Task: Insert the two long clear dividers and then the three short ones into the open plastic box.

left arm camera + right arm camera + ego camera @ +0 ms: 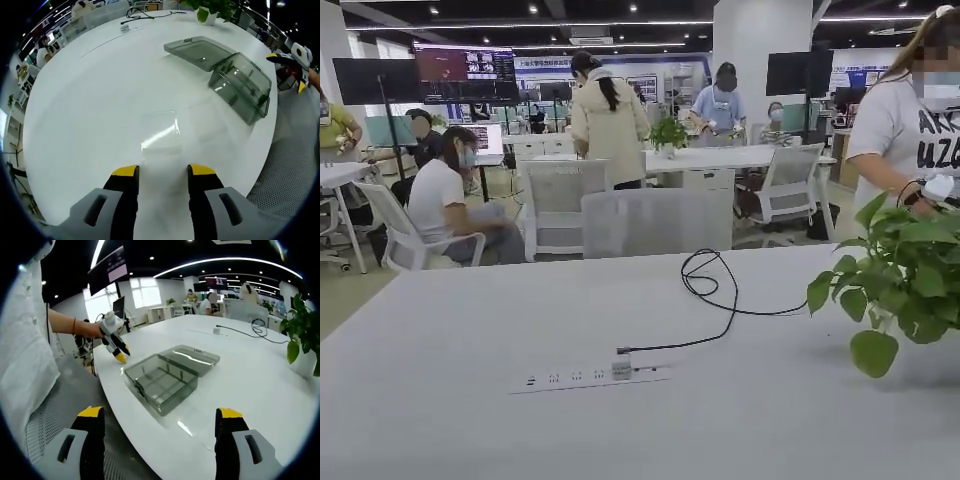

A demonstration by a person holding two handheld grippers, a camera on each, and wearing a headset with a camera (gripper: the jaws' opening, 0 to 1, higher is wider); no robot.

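The white table [620,420] carries everything, and the plastic box [159,382] stands on it close to the near edge. The box is of smoky grey clear plastic and it is open. Its lid [192,356] lies flat on the table, joined to the far side of the box. Beyond the box, past the lid, stands a green plant [302,330]. Also beyond the box, a black cable [720,300] curls toward a power strip [590,377]. The right gripper [159,413] hangs in front of the box, at the table's edge, with its jaws spread wide and nothing between them. The left gripper [163,170] is to the side of the box, over the table, with its jaws also apart and empty. In the right gripper view a hand [94,330] holds it left of the box. A clear divider [160,132] lies flat on the table between the left gripper and the box, apart from the box. How many clear pieces lie there I cannot tell.
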